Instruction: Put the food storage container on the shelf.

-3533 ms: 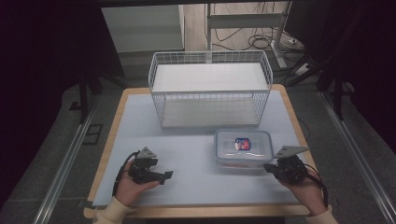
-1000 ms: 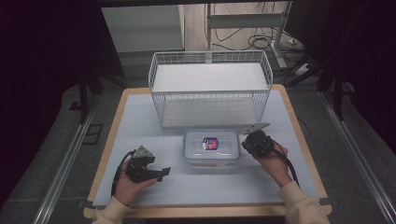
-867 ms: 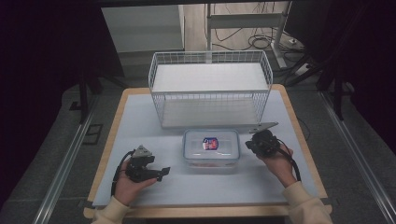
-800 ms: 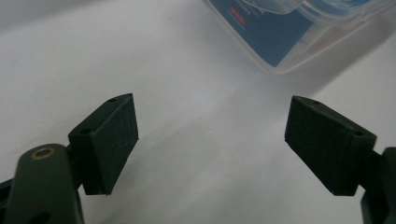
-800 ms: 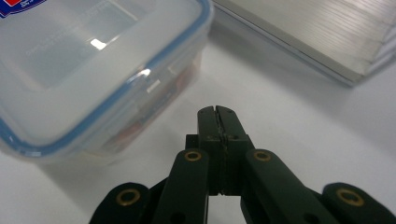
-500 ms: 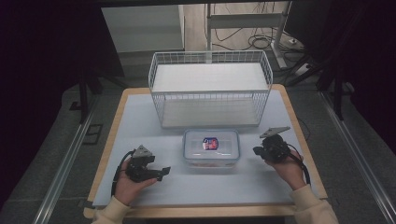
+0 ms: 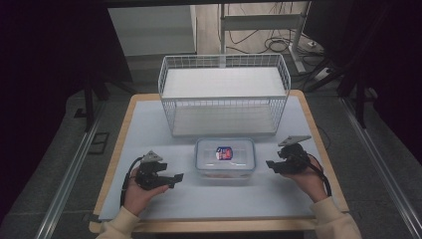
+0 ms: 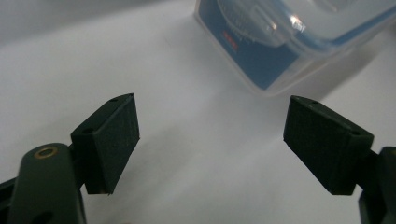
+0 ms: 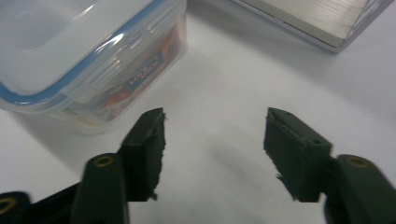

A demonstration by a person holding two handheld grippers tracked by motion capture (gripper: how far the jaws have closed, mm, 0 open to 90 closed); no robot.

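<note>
A clear plastic container with a blue-rimmed snap lid and a red-and-blue label lies flat in the middle of the white mat. My left gripper rests to its left, jaws wide apart and aimed at it. In the left gripper view the gripper is open over bare mat, with the container ahead. My right gripper sits just right of the container without touching it. Its jaws have just been opening, and in the right gripper view the gripper has nothing between them; the container lies to their upper left.
A white wire basket with a pale board in it stands at the back of the mat, right behind the container. Its corner shows in the right gripper view. The wooden table edge frames the mat.
The right gripper, which stood against the container's right side, has drawn back to the right. The container stays in the middle. The left hand has not moved.
</note>
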